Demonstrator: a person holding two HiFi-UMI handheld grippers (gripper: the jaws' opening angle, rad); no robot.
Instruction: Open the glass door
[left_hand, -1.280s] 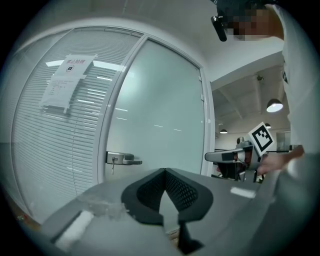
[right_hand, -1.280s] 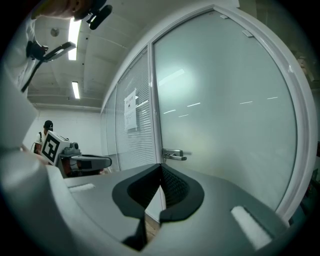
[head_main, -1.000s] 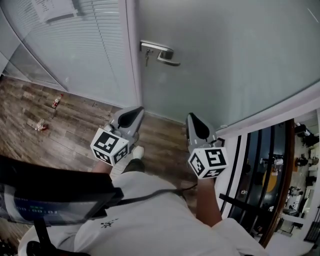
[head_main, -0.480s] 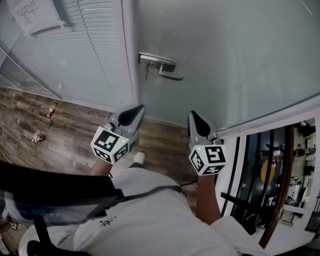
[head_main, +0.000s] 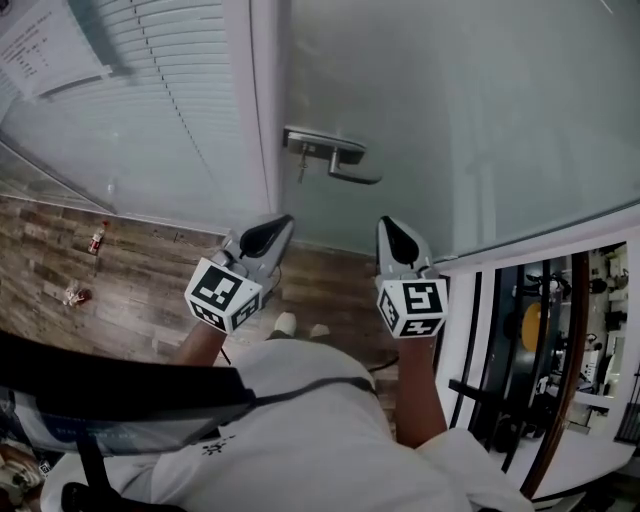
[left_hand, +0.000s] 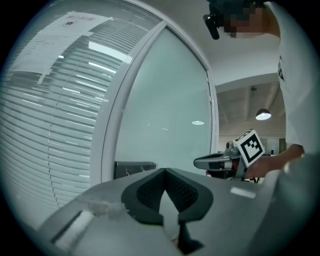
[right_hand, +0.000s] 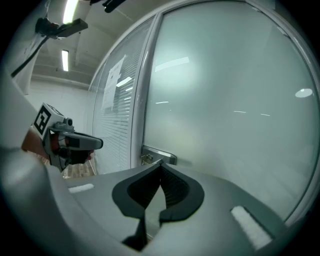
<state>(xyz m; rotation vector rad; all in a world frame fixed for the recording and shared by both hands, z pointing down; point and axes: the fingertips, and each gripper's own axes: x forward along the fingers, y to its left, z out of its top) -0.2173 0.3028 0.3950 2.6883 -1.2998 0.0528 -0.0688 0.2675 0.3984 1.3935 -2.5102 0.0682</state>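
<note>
Jaws of the left hand-held gripper (head_main: 283, 222) and the right hand-held gripper (head_main: 386, 224) are pressed together, holding nothing. The handle (head_main: 345, 165) of the glass door (head_main: 480, 110) lies ahead, between them, untouched.

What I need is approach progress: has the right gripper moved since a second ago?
Yes. In the head view the right gripper sits nearer the door handle than before: it moved forward, toward the glass door.

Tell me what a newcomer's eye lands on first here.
The frosted glass door fills the upper right, its metal lever handle at its left edge. Below the handle, the left claw and right claw point toward the door, both shut and empty, touching nothing. A paper sheet hangs on the blinds at upper left.
</note>
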